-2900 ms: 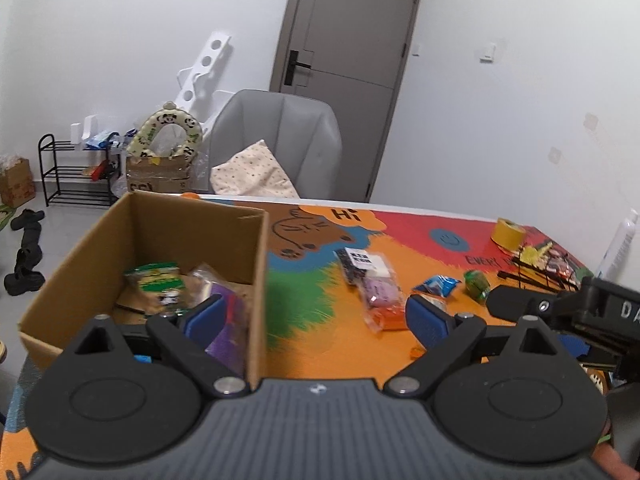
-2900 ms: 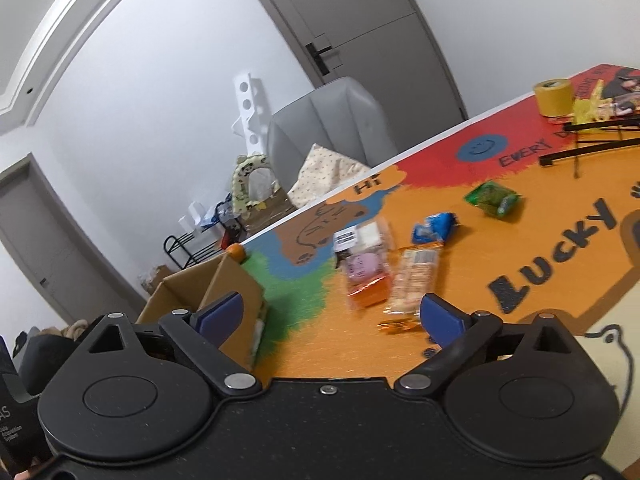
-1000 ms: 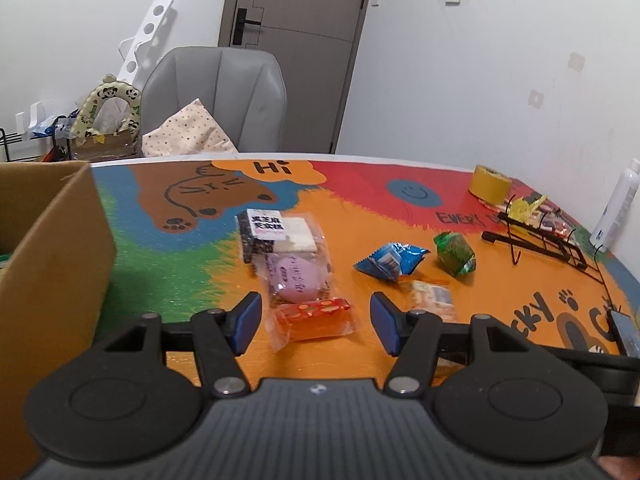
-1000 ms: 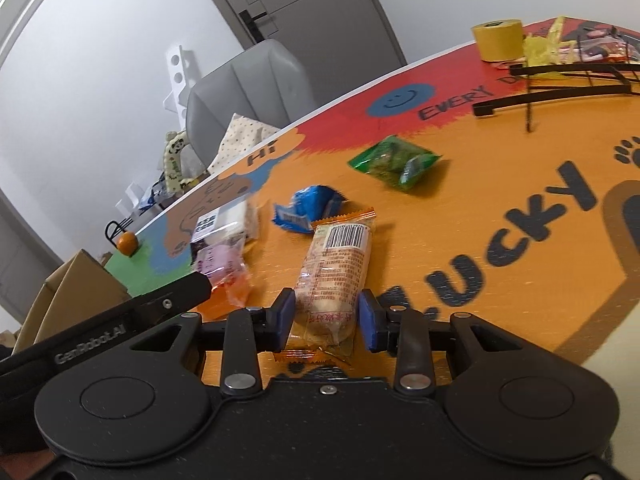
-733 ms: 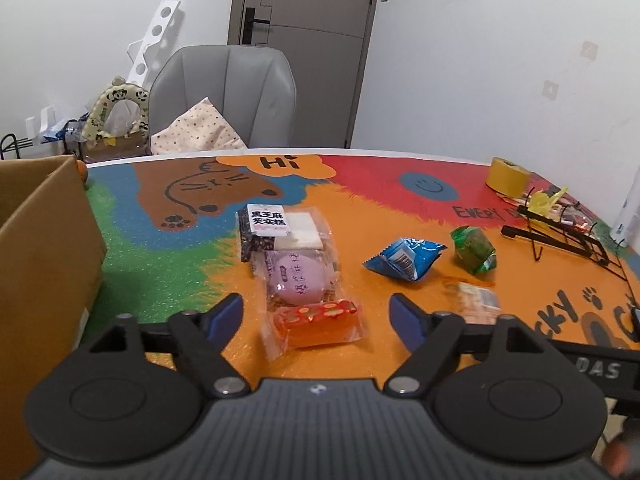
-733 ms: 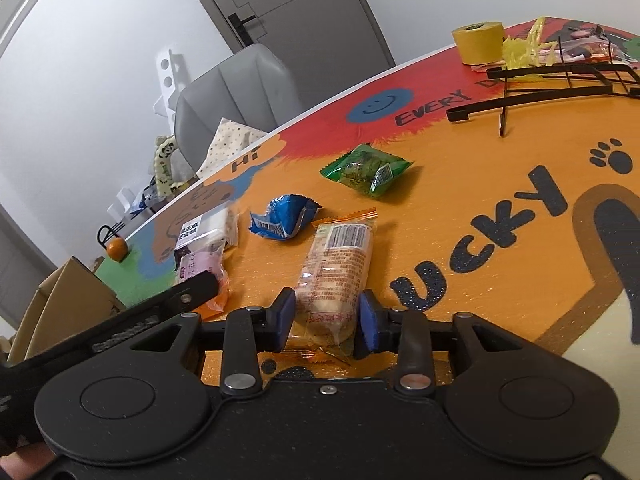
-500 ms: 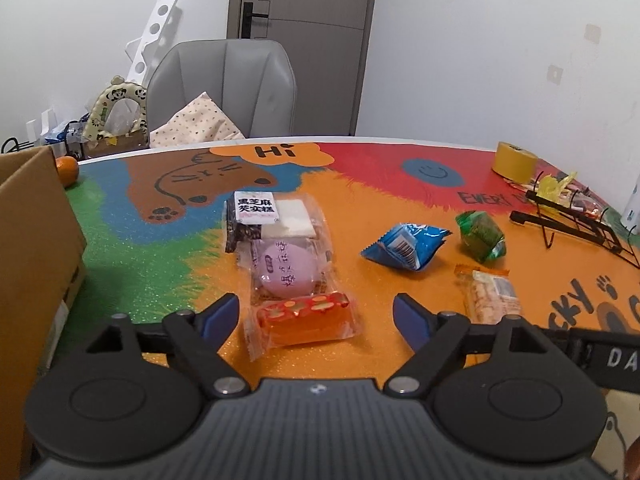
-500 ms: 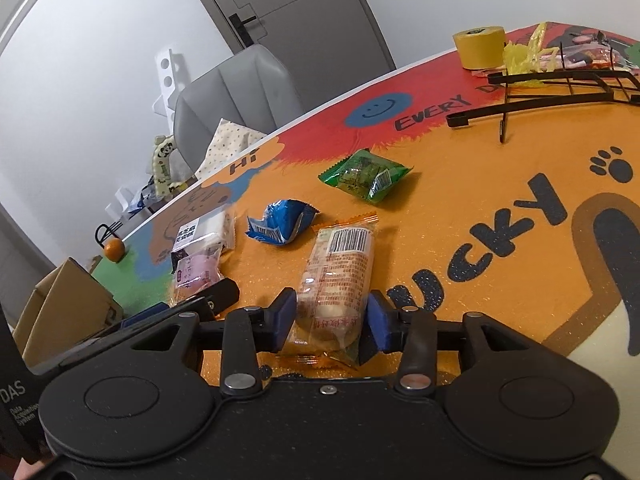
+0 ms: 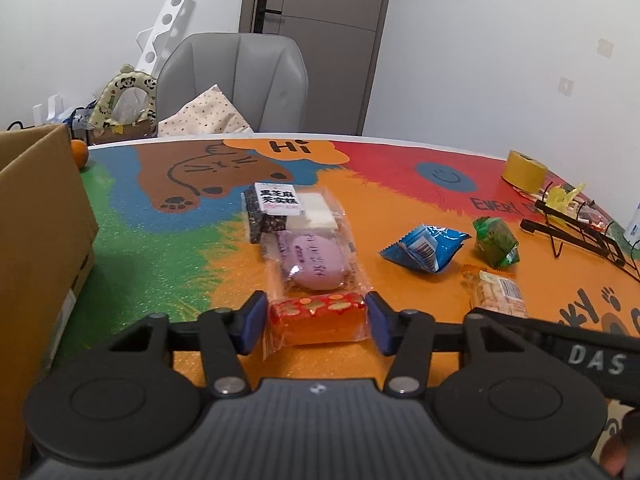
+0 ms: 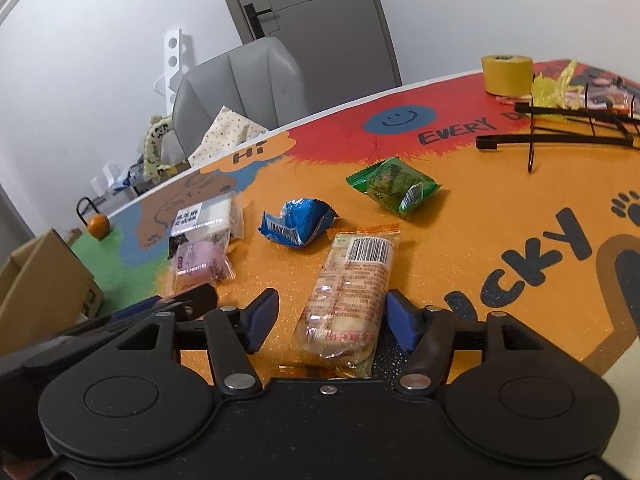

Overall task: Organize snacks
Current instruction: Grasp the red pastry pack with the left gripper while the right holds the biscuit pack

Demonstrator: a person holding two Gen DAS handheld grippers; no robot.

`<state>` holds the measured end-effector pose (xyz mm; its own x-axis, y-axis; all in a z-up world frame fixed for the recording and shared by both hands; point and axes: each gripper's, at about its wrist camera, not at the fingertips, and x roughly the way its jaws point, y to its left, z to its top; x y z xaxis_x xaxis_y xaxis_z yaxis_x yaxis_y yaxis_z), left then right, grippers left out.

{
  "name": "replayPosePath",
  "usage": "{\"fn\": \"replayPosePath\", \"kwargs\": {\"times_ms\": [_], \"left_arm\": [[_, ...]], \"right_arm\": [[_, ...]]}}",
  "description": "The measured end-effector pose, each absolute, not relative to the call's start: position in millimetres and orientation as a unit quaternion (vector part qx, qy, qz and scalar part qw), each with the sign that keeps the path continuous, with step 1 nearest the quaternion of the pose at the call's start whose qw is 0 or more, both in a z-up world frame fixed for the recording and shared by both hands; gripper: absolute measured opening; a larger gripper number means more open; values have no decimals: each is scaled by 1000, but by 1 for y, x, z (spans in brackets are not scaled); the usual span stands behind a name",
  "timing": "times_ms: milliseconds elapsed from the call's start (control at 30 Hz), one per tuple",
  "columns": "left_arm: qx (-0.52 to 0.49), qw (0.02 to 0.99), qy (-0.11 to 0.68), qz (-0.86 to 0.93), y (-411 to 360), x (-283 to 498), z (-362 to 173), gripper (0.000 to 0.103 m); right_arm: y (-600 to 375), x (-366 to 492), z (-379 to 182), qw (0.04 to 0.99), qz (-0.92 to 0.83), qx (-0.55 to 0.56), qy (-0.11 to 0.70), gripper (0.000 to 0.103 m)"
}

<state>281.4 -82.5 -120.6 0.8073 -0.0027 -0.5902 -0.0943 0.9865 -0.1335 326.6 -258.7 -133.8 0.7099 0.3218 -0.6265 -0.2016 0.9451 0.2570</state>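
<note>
My left gripper [image 9: 316, 322] has its blue pads against both ends of a red-orange jelly snack [image 9: 318, 318] lying on the table mat. Behind it lie a purple cake pack [image 9: 316, 258] and a black-and-white sesame cake pack [image 9: 288, 210]. A blue packet [image 9: 424, 246], a green packet [image 9: 496, 242] and a biscuit pack [image 9: 498, 292] lie to the right. My right gripper [image 10: 334, 320] is open around the near end of the biscuit pack [image 10: 352, 292]; only the right pad is near it. The blue packet [image 10: 298, 222] and green packet [image 10: 394, 186] lie beyond.
A cardboard box [image 9: 36, 248] stands at the left table edge, also in the right wrist view [image 10: 40, 280]. An orange [image 9: 79, 153] sits behind it. A yellow tape roll [image 10: 507, 74] and a black wire rack [image 10: 560, 128] are at the far right. A grey chair [image 9: 236, 84] stands behind the table.
My left gripper left the box, moved right and closed in on the red-orange jelly snack. My right gripper's jaws opened wider around the biscuit pack.
</note>
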Motion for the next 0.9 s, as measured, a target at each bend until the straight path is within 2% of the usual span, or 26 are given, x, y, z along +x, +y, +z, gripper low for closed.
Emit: {"fn": "replayPosePath", "kwargs": {"times_ms": [33, 100, 200, 900], "left_arm": [[-80, 947, 310, 25, -81, 279, -120, 50], [-84, 947, 309, 22, -79, 274, -118, 50], [-83, 948, 307, 19, -77, 267, -114, 50], [-88, 961, 262, -2, -55, 203, -64, 49]], "right_arm": [[-257, 325, -133, 921, 142, 79, 354, 46], [-258, 322, -133, 918, 150, 85, 358, 40], [-259, 316, -132, 914, 160, 95, 359, 36], [-242, 264, -88, 925, 192, 112, 307, 34]]}}
